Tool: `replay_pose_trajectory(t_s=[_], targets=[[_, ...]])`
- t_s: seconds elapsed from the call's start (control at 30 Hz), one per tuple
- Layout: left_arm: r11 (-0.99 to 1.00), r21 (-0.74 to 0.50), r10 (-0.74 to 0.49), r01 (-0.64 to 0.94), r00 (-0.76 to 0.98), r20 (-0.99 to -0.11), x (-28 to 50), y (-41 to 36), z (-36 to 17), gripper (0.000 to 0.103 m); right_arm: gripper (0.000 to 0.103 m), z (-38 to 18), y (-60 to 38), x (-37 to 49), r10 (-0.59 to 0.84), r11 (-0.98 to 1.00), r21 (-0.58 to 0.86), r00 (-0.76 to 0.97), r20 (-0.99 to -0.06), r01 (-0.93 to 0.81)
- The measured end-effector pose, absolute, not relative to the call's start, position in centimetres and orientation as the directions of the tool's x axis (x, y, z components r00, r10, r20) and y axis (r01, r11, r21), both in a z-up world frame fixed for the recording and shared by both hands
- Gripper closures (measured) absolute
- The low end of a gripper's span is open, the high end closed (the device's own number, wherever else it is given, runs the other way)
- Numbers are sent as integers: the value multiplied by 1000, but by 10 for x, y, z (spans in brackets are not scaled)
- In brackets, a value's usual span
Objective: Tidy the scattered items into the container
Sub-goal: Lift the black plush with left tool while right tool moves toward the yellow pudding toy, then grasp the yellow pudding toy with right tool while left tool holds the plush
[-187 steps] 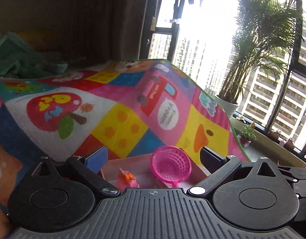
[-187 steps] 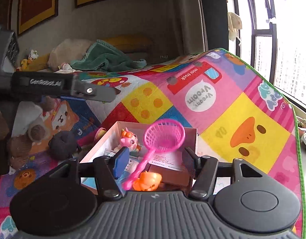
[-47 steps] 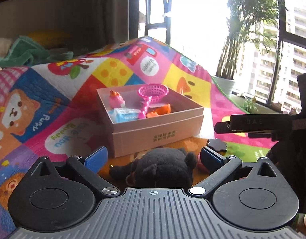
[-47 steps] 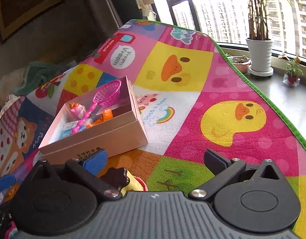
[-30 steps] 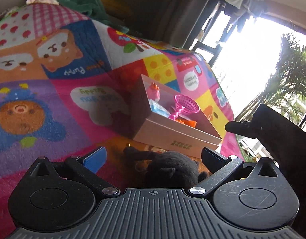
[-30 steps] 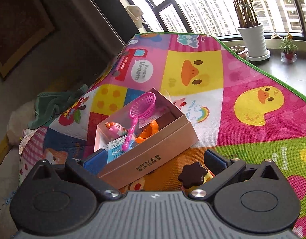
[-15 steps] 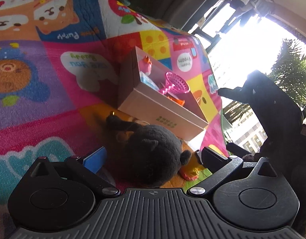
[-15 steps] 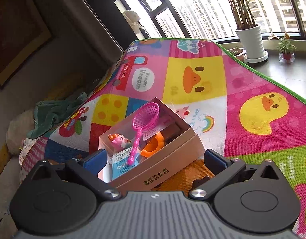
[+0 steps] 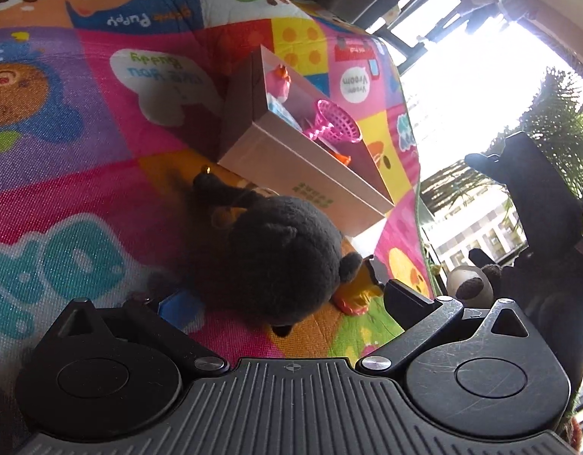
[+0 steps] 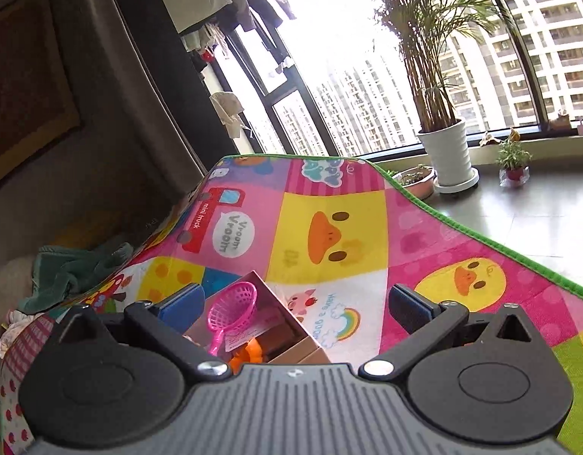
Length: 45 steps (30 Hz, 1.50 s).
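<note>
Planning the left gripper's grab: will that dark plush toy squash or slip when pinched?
The dark plush toy looks fuzzy and rounded, so it probably compresses under the open left gripper rather than resisting. Its pile likely grips instead of slipping. It seems light, though a limb may dangle.

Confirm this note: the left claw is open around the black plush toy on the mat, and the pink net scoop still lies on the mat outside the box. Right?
Not quite. The pink net scoop is already inside the box, as both wrist views show. The rest holds: in the left wrist view the left claw is open around the black plush toy on the mat.
</note>
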<state>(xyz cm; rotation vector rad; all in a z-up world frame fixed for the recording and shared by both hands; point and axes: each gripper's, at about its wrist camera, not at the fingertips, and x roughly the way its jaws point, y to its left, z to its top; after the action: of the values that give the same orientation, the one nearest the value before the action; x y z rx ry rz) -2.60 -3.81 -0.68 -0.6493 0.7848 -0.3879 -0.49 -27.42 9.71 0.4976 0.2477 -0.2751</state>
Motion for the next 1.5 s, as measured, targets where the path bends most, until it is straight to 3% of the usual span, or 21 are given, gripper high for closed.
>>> replay_pose_trajectory(t_s=[0.13, 0.27, 0.4, 0.5, 0.67, 0.87, 1.0, 1.13, 1.2, 1.3, 1.5], targets=[[750, -635, -615, 184, 545, -569, -27, -41, -4, 0, 0, 92, -288, -9, -223, 844, 412, 923, -315, 344], [763, -578, -642, 291, 445, -624, -27, -37, 6, 0, 0, 70, -290, -21, -147, 920, 283, 907, -395, 272], [873, -345, -484, 344, 535, -693, -29, -36, 10, 0, 0, 39, -285, -42, -51, 985, 120, 873, -486, 124], [909, -173, -395, 378, 654, -645, -36, -46, 9, 0, 0, 26, -288, -43, -20, 993, 87, 835, -550, 81], [905, -74, -375, 419, 705, -602, -30, -72, 4, 0, 0, 16, -297, -22, 39, 987, 143, 751, -659, 75], [919, 66, -265, 388, 735, -624, -12, -94, -10, 0, 0, 11, -291, -19, 24, 994, 97, 729, -684, 58], [915, 36, -287, 403, 709, -645, 1, -89, -13, 0, 0, 11, -286, -13, -4, 997, 53, 715, -699, 57], [928, 101, -217, 359, 740, -637, 7, -81, -13, 0, 0, 11, -286, -16, -1, 998, 40, 719, -695, 40], [941, 57, -216, 334, 723, -657, 13, -73, -14, 0, 0, 13, -290, -17, 25, 998, 57, 722, -691, 19], [948, 8, -233, 317, 715, -659, 15, -65, -14, 0, 0, 18, -289, -15, 146, 989, 77, 710, -689, -128], [949, 13, -229, 314, 719, -656, 14, -65, -14, 0, 1, 33, -267, -6, 190, 964, -33, 771, -608, -264]])
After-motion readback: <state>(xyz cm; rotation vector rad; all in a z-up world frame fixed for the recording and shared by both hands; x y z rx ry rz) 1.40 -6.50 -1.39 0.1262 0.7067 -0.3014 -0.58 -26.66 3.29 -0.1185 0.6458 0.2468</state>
